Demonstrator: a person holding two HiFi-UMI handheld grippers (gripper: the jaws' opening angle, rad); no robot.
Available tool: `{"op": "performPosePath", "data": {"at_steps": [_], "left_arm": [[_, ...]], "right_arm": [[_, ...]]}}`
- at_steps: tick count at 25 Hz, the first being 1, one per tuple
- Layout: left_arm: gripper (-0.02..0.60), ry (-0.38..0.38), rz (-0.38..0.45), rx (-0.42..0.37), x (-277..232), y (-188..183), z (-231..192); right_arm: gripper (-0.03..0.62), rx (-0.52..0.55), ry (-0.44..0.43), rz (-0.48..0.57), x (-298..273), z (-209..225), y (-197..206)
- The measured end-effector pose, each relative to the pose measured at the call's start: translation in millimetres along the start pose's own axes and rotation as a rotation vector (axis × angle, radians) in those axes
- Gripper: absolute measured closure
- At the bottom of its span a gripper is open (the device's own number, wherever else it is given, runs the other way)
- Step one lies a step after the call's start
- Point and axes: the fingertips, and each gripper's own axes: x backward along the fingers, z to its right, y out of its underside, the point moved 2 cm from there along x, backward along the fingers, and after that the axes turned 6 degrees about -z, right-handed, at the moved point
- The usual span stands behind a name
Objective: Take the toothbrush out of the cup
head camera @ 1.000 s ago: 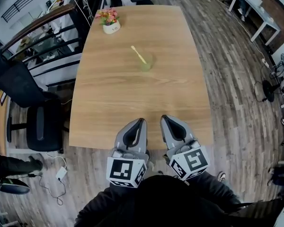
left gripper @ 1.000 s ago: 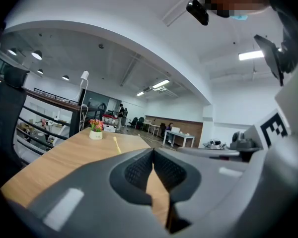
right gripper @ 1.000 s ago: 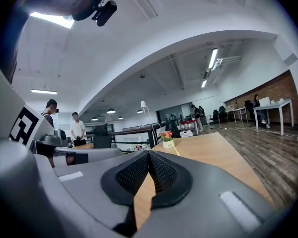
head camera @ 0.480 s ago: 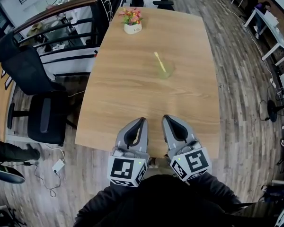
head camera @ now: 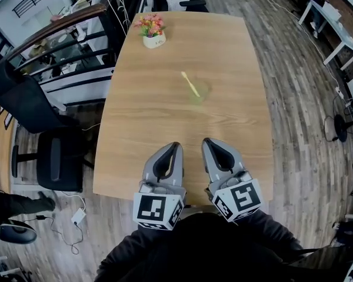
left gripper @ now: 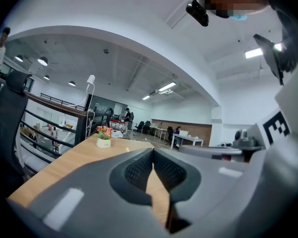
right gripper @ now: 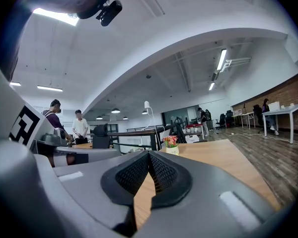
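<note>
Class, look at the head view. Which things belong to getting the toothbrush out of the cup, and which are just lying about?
Belong to the job:
- toothbrush
- cup, which holds it
- left gripper and right gripper, both shut and empty

Just lying about:
- flower pot at the table's far end
- black chair beside the table

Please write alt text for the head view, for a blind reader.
The left gripper and right gripper, both shut and empty, point side by side over the near edge of a wooden table. Mid-table a toothbrush stands in a clear cup; a flower pot sits at the far end.
</note>
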Motion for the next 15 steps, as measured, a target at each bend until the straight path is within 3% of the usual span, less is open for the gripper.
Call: {"op": "performPosePath", "data": {"at_steps": [15], "left_arm": [[0.574,0.001,-0.033,0.013,-51.1,-3.6,-11.0]], "right_arm": [[0.592,-0.013,0.041,-0.007,-35.2,46.4,-6.0]]}}
